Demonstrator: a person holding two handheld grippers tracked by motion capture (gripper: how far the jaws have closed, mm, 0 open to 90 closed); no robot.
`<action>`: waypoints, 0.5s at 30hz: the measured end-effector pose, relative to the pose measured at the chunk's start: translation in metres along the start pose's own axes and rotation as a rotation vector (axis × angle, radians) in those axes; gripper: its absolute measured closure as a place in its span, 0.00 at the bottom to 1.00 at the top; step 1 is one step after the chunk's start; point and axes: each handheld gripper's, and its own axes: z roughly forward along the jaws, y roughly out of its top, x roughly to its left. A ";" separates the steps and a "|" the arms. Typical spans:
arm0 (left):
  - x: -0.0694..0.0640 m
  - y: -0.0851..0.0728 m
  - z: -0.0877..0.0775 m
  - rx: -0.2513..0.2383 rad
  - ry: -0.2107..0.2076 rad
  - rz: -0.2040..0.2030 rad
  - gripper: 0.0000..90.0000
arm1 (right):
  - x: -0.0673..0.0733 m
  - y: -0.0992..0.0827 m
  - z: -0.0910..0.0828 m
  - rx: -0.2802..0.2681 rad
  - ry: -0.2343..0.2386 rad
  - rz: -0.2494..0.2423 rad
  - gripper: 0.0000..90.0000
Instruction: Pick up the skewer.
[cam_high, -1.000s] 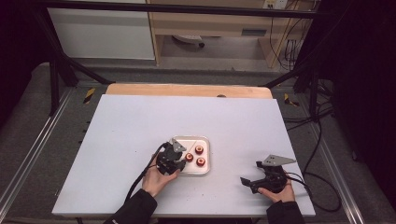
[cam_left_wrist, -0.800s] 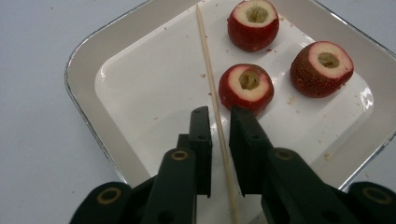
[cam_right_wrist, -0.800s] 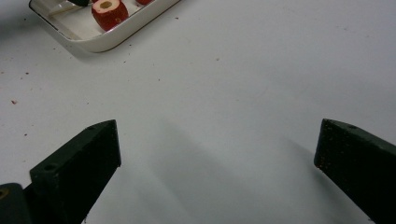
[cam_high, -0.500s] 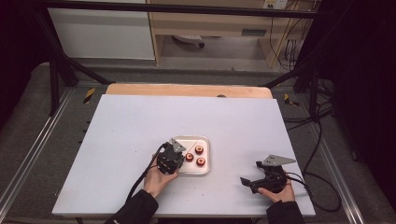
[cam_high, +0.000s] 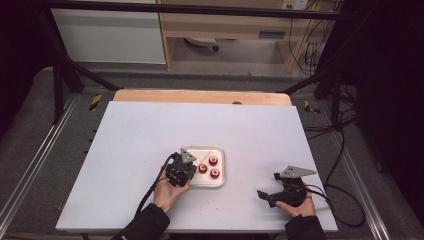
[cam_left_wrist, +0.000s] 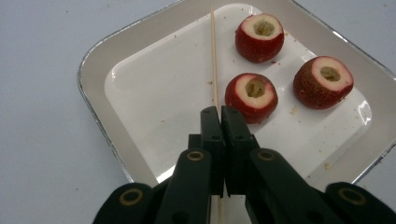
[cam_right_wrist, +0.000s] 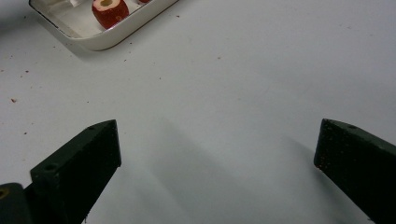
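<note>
Left gripper (cam_left_wrist: 219, 114), jaws clenched on a thin wooden skewer (cam_left_wrist: 214, 60), hovers over the white tray (cam_left_wrist: 100, 60); since a second ago it has barely shifted at the tray's near-left edge. Skewer tip extends past three cored red fruits (cam_left_wrist: 251, 97) lying in the tray, just beside the nearest, touching none. Right gripper (cam_high: 270, 194) rests well apart on the table (cam_high: 125, 135), jaws spread wide, empty. Probable stage: skewer grasped, piercing of fruit not yet begun.
</note>
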 end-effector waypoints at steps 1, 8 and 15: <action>0.001 0.000 -0.003 -0.012 -0.003 0.001 0.98 | 0.000 0.000 0.000 0.000 0.000 -0.001 0.01; 0.004 0.001 -0.015 -0.038 -0.030 0.013 0.98 | 0.001 0.001 0.000 -0.003 -0.001 -0.003 0.01; 0.002 0.001 -0.023 -0.044 -0.065 0.039 0.98 | 0.003 0.003 -0.001 -0.010 0.002 -0.016 0.01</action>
